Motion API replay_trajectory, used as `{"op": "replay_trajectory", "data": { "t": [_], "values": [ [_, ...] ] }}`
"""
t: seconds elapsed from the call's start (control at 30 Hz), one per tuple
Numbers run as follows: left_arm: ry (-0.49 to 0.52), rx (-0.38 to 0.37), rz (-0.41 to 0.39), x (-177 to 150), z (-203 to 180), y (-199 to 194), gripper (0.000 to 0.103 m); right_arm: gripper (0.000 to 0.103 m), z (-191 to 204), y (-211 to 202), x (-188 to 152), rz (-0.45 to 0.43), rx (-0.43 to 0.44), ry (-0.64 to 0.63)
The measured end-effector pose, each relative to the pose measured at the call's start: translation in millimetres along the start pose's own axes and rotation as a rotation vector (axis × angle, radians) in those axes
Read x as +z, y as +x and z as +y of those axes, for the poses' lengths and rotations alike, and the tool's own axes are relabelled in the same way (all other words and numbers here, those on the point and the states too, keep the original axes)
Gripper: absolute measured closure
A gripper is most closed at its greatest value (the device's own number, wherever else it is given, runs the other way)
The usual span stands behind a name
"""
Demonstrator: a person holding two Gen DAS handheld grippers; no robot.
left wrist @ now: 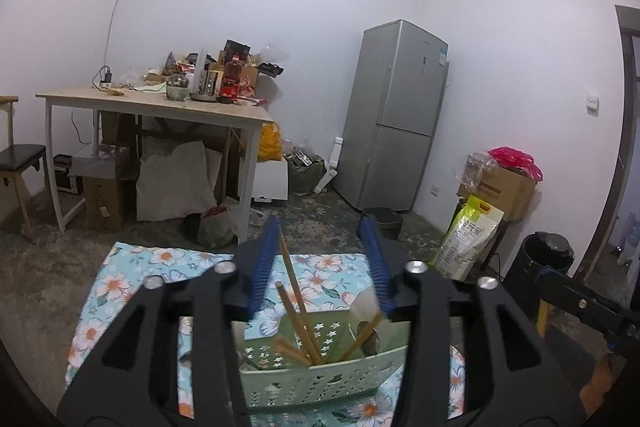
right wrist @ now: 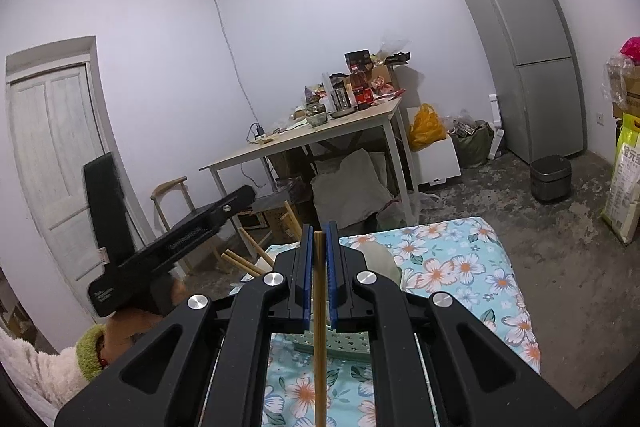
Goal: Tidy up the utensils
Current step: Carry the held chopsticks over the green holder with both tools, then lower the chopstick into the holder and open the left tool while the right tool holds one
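Left gripper (left wrist: 324,263): jaws apart, empty, above pale green perforated plastic basket (left wrist: 320,379) holding wooden chopsticks (left wrist: 298,311).
Right gripper (right wrist: 319,267): clamped on one wooden chopstick (right wrist: 319,327).

Both wrist views look forward, tilted slightly down, close above the floral cloth (left wrist: 120,279). Both share the cluttered surface (right wrist: 320,143) and grey fridge (left wrist: 396,115) beyond.

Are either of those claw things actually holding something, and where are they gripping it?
The right gripper pinches one wooden chopstick near its upper end. The left gripper is open, holding nothing.
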State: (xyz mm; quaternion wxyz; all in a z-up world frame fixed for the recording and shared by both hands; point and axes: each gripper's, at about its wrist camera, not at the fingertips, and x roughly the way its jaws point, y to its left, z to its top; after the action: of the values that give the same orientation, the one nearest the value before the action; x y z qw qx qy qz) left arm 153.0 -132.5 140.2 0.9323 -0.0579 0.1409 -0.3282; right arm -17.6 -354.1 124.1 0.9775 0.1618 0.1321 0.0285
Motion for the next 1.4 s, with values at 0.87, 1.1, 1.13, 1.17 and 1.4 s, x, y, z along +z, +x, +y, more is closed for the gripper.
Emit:
{"op": "replay_trajectory", "data": {
  "t": [0.87,1.1,1.13,1.17,1.4],
  "values": [
    [0.14,0.233,0.36,-85,30,-65,0.021,0.096,36,62,95,-0.292,-0.049,-0.08],
    [0.118,0.265,0.369,-82,45,-63,0.02,0.096,46,100,104,-0.342,-0.12,-0.127],
    [0.113,0.268,0.373,-82,47,-62,0.02,0.096,50,104,102,-0.35,-0.135,-0.144],
    [0.109,0.271,0.375,-82,48,-62,0.02,0.096,52,111,101,-0.351,-0.146,-0.159],
    [0.097,0.28,0.376,-82,53,-59,0.02,0.096,58,152,88,-0.326,-0.202,-0.218]
  ]
}}
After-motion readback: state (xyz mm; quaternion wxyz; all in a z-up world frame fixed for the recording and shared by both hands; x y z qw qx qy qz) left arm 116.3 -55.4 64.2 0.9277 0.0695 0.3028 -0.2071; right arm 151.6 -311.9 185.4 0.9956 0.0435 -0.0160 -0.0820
